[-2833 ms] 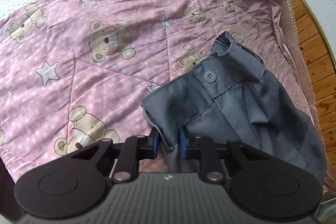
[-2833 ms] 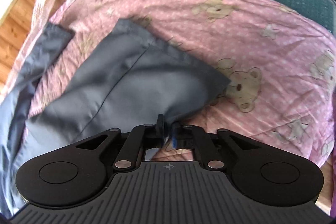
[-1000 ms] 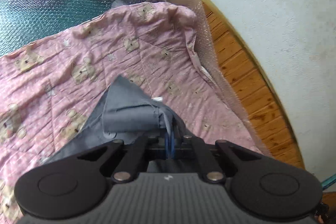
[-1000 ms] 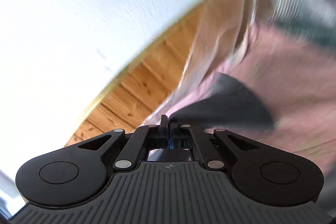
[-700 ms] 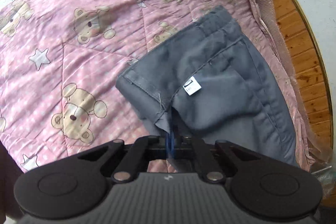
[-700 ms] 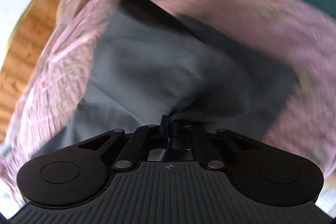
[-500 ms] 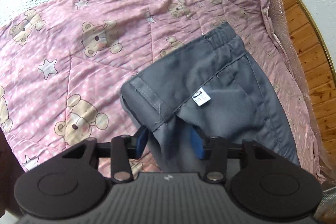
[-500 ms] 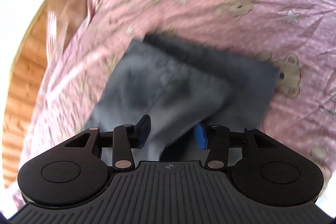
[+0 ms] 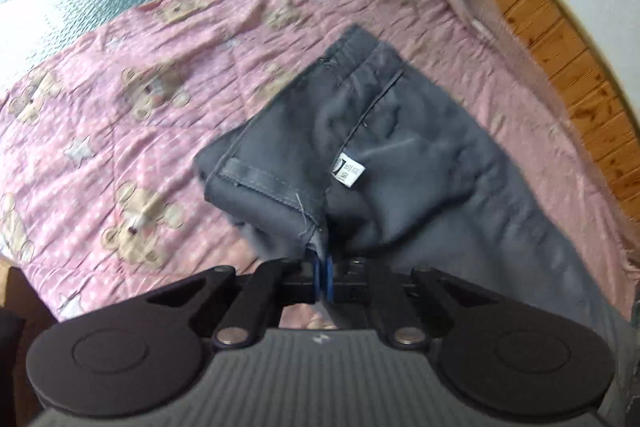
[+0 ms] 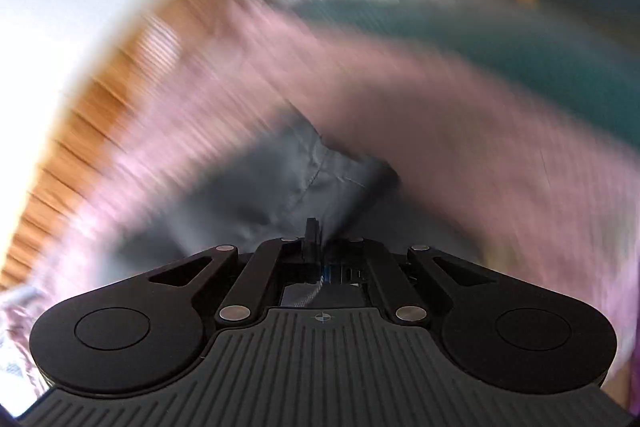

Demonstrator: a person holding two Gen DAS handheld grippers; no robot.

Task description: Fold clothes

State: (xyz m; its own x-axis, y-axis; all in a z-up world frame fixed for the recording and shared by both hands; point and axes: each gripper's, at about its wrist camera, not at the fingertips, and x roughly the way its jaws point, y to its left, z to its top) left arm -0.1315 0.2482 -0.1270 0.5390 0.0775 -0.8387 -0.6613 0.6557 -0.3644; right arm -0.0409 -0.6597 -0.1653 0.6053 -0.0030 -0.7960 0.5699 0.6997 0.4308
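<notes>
Nearest the left wrist camera, the left gripper (image 9: 322, 273) is clenched on a bunched fold of the grey trousers (image 9: 400, 163) — blue pads pressed together over the cloth. Beyond it the trousers spread over a pink bear-print quilt (image 9: 160, 99), white label (image 9: 349, 171) showing near the waistband. The right gripper (image 10: 320, 247) is likewise pinched on grey fabric (image 10: 272, 187); that view is heavily blurred. Farther off — wooden boards (image 9: 568, 67) beside the quilt.
</notes>
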